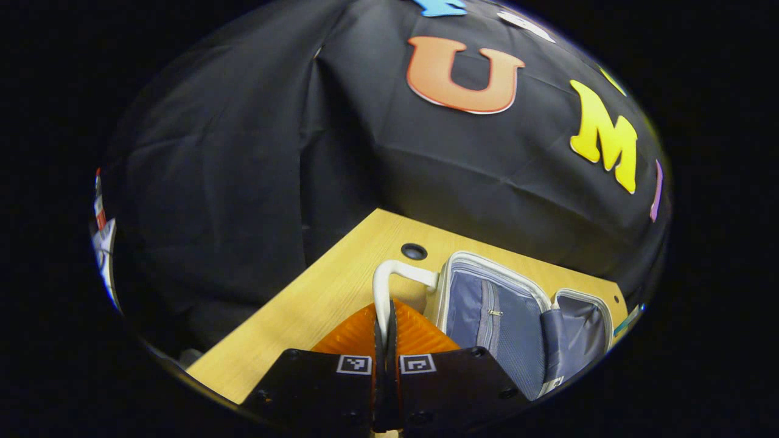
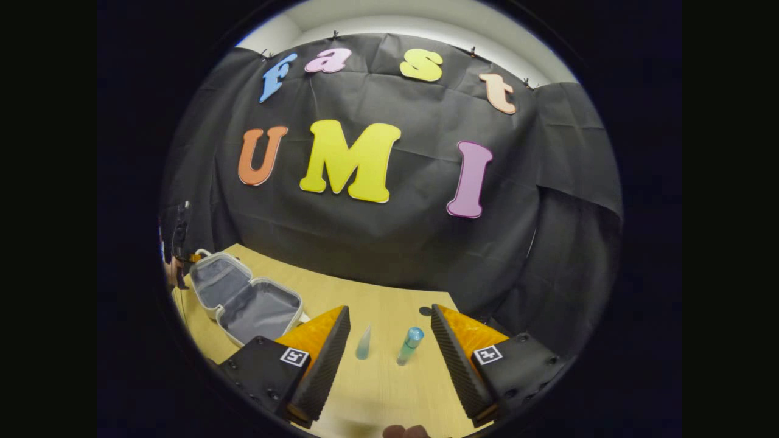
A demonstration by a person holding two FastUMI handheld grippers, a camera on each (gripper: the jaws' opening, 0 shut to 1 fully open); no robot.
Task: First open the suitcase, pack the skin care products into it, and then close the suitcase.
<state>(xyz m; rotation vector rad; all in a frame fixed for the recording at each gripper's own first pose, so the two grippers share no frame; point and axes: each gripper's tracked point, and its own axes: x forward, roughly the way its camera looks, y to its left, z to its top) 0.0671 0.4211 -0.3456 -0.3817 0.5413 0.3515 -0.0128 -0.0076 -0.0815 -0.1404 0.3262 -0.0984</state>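
I keep the left gripper [image 1: 384, 331] pinched on the suitcase [image 1: 487, 304] handle [image 1: 389, 280] to steady the open case while my right gripper [image 2: 389, 347], spread wide and empty, frames two small bottles [image 2: 409, 344] (both upright on the table [image 2: 377, 389]).

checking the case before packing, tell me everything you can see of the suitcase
The suitcase is small, with a pale hard-looking shell and light rim. It lies open on the wooden table, both halves up, lined in grey-blue fabric; one half has a zipped panel. It looks empty. Its white handle is pinched in the left tool. In the right gripper view it sits left of the two bottles, apart from them.
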